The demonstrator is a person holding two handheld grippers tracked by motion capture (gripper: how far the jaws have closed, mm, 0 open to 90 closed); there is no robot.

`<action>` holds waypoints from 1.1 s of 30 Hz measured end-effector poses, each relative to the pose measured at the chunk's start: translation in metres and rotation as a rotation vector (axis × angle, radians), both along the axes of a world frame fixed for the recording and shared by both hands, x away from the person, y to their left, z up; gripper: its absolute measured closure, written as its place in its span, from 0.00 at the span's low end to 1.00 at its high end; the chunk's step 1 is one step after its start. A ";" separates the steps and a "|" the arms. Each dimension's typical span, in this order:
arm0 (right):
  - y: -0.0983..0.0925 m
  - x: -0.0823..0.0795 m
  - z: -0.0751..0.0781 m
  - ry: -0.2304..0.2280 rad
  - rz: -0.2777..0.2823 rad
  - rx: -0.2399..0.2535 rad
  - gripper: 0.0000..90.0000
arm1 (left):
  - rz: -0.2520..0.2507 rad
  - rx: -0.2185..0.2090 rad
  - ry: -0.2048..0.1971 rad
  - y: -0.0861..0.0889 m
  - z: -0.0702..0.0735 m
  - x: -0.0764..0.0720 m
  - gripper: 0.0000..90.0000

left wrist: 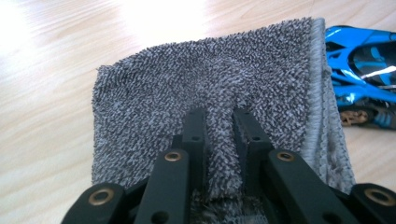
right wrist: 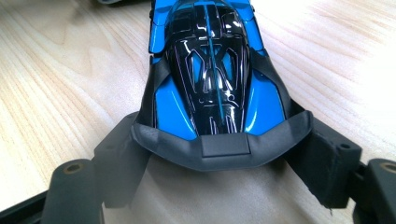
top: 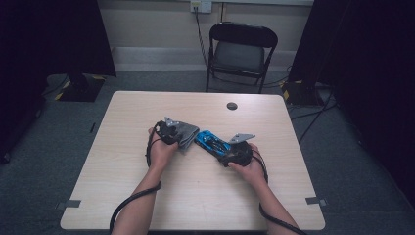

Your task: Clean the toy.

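Item: wiping a toy racing car.

Left tool [left wrist: 219, 135]: jaws clamped on a pinched ridge of grey terry cloth [left wrist: 205, 88], just beside the car's nose. Advice: keep the pinch firm and sweep the cloth flat over the glossy shell.

Right tool [right wrist: 219, 154]: jaws set wide, clamped on the rear of the blue-and-black toy racing car [right wrist: 210, 74], mid-desk. Advice: hold it steady.

Desk [top: 147, 205]: pale wood laminate, round grommet [top: 232, 105] at the far edge.

Room: grey carpet, black folding chair [top: 241, 49], dark curtains, wall socket.

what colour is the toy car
Bright blue with a glossy black top, on the toy car; clearest in the right gripper view.
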State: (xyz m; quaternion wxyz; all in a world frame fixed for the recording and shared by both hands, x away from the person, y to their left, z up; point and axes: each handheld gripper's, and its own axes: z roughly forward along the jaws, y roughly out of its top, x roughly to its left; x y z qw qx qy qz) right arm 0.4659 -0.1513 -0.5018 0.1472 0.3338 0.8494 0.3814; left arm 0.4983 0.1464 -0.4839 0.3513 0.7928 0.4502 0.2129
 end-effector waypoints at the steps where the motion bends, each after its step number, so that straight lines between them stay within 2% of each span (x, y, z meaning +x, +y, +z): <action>1: 0.000 0.000 0.000 0.000 0.000 0.000 0.27 | -0.001 -0.001 -0.001 0.002 0.001 -0.003 0.85; 4: 0.000 0.000 0.000 0.001 0.000 0.000 0.27 | -0.016 -0.004 -0.015 0.006 0.004 -0.012 0.85; 5: 0.000 0.000 0.000 0.000 0.000 0.000 0.27 | -0.016 -0.017 -0.022 0.006 0.005 -0.016 0.85; 8: 0.000 0.000 0.000 0.000 0.000 0.000 0.27 | -0.049 -0.005 -0.032 0.010 0.008 -0.026 0.85; 13: 0.000 0.000 0.000 0.000 0.000 0.000 0.27 | -0.086 -0.024 -0.048 0.014 0.011 -0.043 0.85; 16: 0.000 0.000 0.000 0.000 0.000 0.000 0.27 | -0.119 -0.012 -0.061 0.014 0.013 -0.054 0.85; 17: 0.000 0.000 0.000 0.000 0.000 0.000 0.27 | -0.125 -0.023 -0.064 0.014 0.013 -0.057 0.85; 19: 0.000 0.000 0.000 0.000 0.000 0.000 0.27 | -0.140 -0.037 -0.062 0.012 0.013 -0.064 0.85; 22: 0.000 0.000 0.000 0.000 0.000 0.000 0.27 | -0.166 -0.036 -0.058 0.009 0.009 -0.073 0.85; 29: 0.000 0.000 0.000 0.001 0.000 0.000 0.27 | -0.226 0.010 -0.065 -0.002 0.005 -0.088 0.85; 33: 0.000 0.000 0.000 0.001 0.000 -0.001 0.27 | -0.245 -0.011 -0.053 -0.005 0.003 -0.093 0.85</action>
